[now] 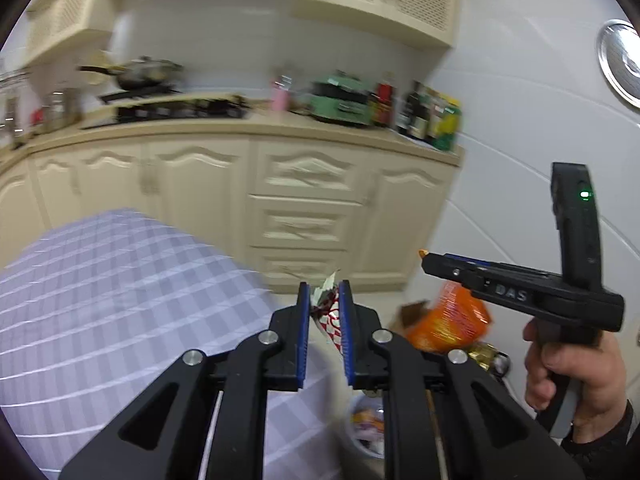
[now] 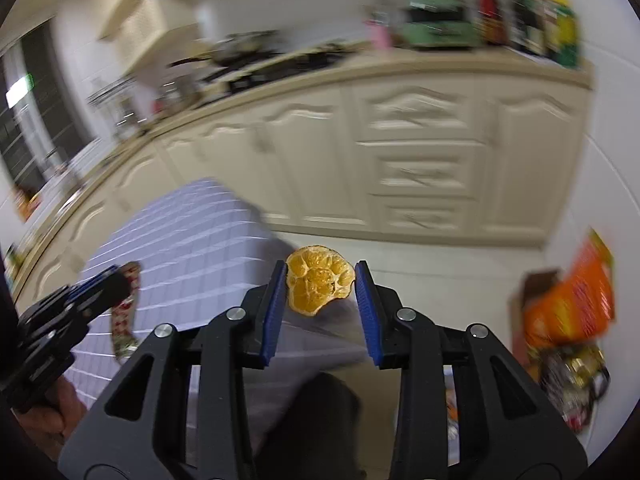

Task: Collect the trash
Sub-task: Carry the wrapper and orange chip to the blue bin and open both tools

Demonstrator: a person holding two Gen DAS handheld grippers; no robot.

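Pinching a crinkled wrapper [image 1: 326, 312], left hand-held gripper [image 1: 325, 286]; right hand-held gripper [image 2: 321, 270] clamps a ridged orange peel [image 2: 320, 286].

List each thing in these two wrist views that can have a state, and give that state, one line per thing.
left gripper: shut on a crumpled wrapper.
wrapper: crumpled, pinched between the pads, off the table.
right gripper: shut on an orange peel.
orange peel: dried, held between the pads, in the air.
cabinet drawers: closed.
trash bin: open-topped, with rubbish inside.
orange bag: crumpled, by the wall.
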